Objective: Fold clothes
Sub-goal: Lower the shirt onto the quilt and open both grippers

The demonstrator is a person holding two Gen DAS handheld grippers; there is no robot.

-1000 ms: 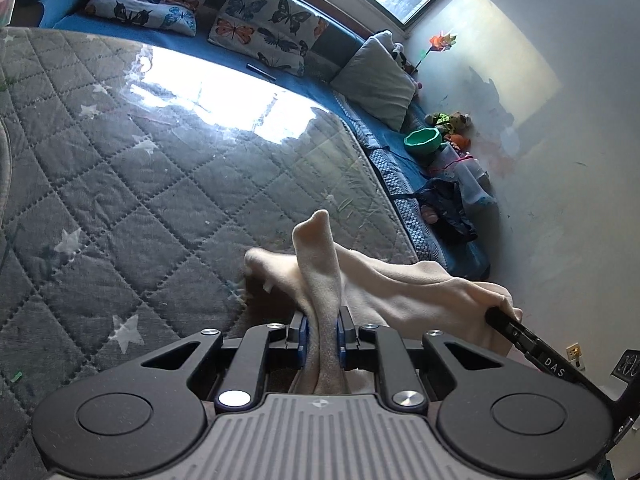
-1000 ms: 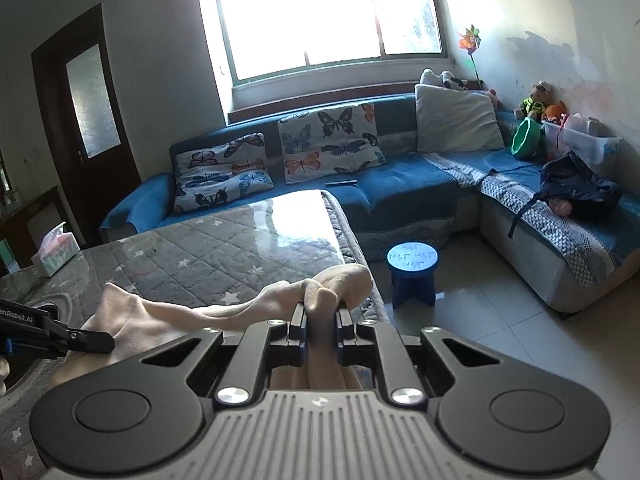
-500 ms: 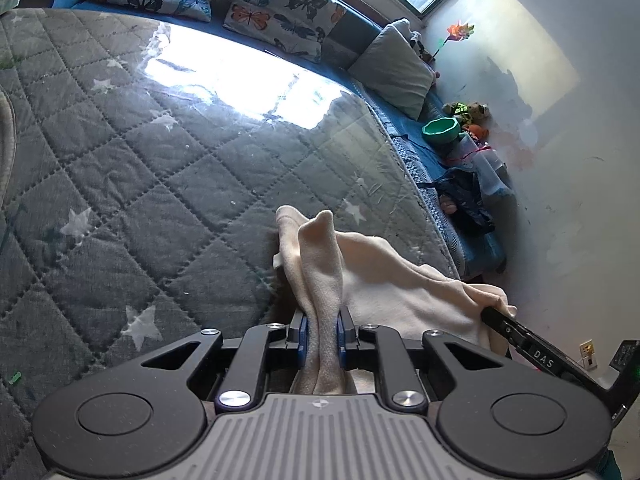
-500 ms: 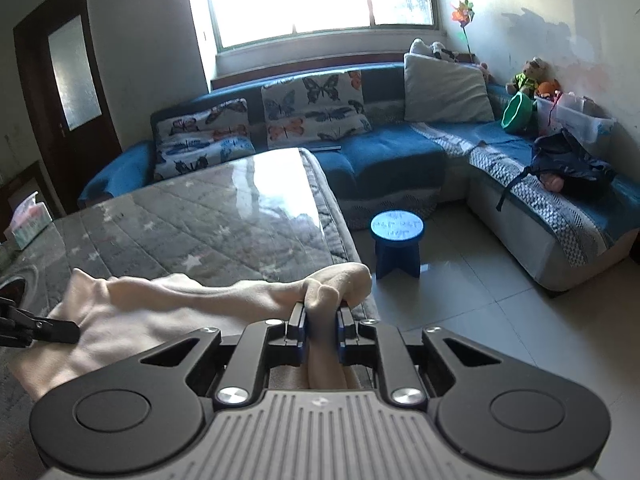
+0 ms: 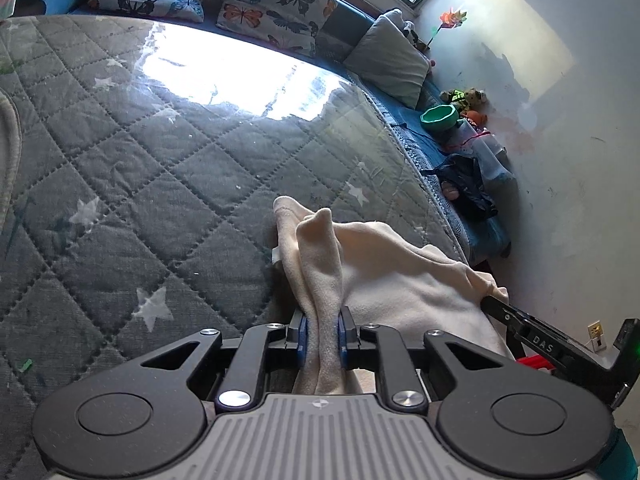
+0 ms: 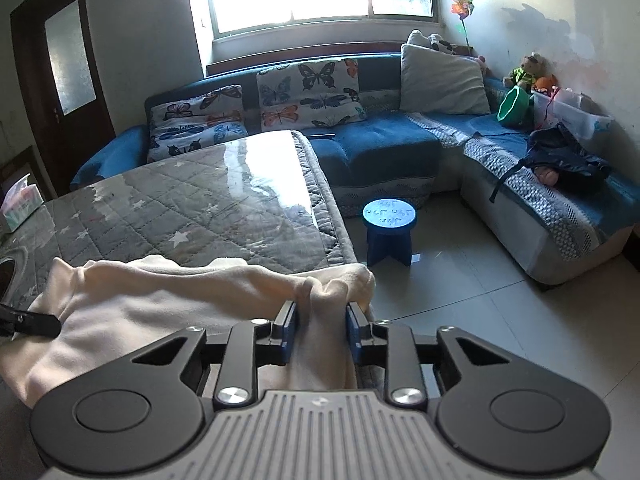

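Observation:
A cream garment lies bunched at the near right corner of the grey quilted table cover. My left gripper is shut on an upright fold of it. The right gripper's finger shows at the garment's far right edge. In the right wrist view the cream garment stretches leftward across the table cover. My right gripper holds a bunched corner between its pads, which stand a little apart. The left gripper's tip touches the cloth at the left edge.
The table edge drops to a tiled floor beside a blue stool. A blue corner sofa with butterfly cushions runs behind and to the right. A tissue box sits at the far left. Another pale cloth lies at the left border.
Both grippers have carried the garment forward over the table and lower, so more of it rests on the quilt. The right gripper's pads stand wider apart than before.

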